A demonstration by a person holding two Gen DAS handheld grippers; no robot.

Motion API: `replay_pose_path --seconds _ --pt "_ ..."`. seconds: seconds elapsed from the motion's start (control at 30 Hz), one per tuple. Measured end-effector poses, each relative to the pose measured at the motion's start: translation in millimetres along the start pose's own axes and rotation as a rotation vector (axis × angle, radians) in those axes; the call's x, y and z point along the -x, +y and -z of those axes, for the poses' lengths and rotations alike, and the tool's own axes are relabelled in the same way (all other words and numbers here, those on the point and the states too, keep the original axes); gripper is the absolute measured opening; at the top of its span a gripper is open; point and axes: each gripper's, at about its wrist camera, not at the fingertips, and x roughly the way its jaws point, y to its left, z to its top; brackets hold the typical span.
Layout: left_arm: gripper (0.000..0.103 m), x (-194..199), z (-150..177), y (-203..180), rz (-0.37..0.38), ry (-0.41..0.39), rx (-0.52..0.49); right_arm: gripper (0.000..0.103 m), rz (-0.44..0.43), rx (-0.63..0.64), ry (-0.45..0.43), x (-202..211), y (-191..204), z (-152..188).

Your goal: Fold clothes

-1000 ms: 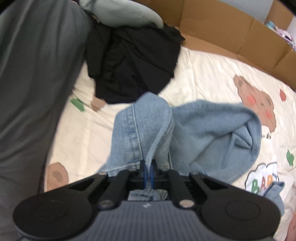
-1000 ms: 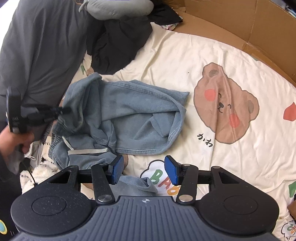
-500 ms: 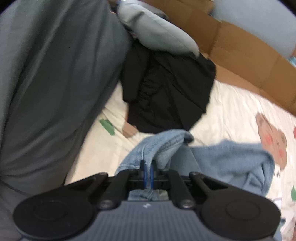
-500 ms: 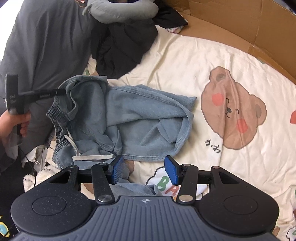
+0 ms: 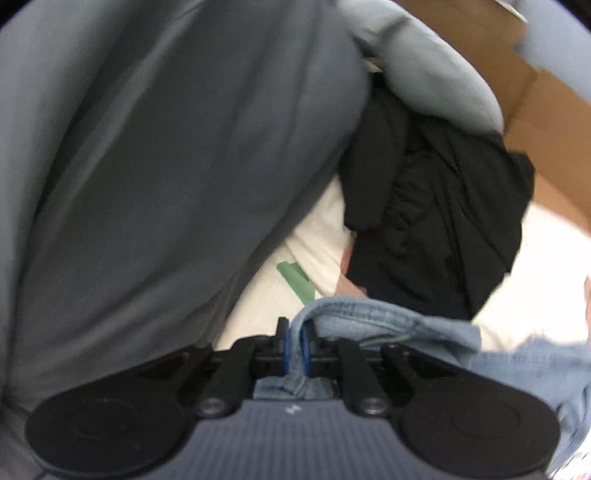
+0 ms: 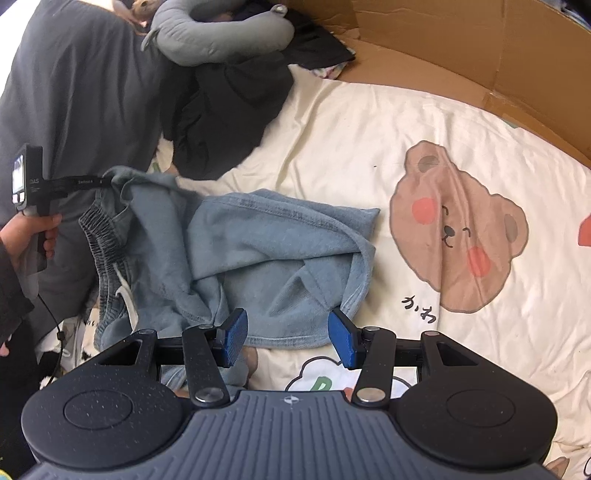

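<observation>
Light blue denim shorts [image 6: 266, 254] lie crumpled on a cream bear-print sheet [image 6: 369, 140]; the elastic waistband and white drawstring are at their left. My left gripper [image 5: 294, 339] pinches a folded edge of the shorts [image 5: 369, 317] between its blue pads, and its jaws are opening. In the right wrist view a hand holds that left gripper [image 6: 105, 181], which lifts the shorts' far left corner. My right gripper [image 6: 284, 332] hovers open over the shorts' near hem, with nothing pressed between its pads.
A black garment pile [image 6: 221, 110] and a grey neck pillow [image 6: 221, 33] lie behind the shorts. A large dark grey cloth [image 6: 74, 92] fills the left side. Cardboard walls [image 6: 461, 48] border the sheet at the back and right.
The left gripper has carried the shorts' edge to the left, toward the grey cloth, pulling the garment wider. Its pads now stand slightly apart. The right gripper has kept still.
</observation>
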Motion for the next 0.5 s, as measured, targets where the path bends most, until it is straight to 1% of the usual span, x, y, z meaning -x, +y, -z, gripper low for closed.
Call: replay_pose_path --seconds 0.07,0.1,0.2,0.27,0.33,0.43,0.47,0.5 --pt "0.016 1 4 5 0.014 -0.005 0.023 0.056 0.003 -0.008 -0.012 4 -1 1" --pt "0.022 3 7 8 0.022 -0.006 0.029 0.056 -0.003 -0.012 -0.022 7 -1 2" --pt "0.032 15 11 19 0.051 -0.012 0.067 0.056 -0.033 -0.026 -0.052 19 -1 5" --pt "0.032 28 12 29 0.072 -0.026 0.096 0.056 -0.037 -0.029 -0.058 26 0 6" --pt "0.035 41 11 36 0.093 -0.035 0.113 0.056 -0.014 -0.021 -0.059 36 2 5" --pt "0.046 66 17 43 0.118 -0.055 0.118 0.056 0.030 0.020 -0.034 50 10 0" --pt "0.052 76 20 44 0.119 -0.067 0.117 0.056 0.045 0.034 -0.025 55 13 -2" --pt "0.053 85 24 44 0.119 -0.074 0.118 0.056 0.052 0.051 -0.025 60 15 -4"
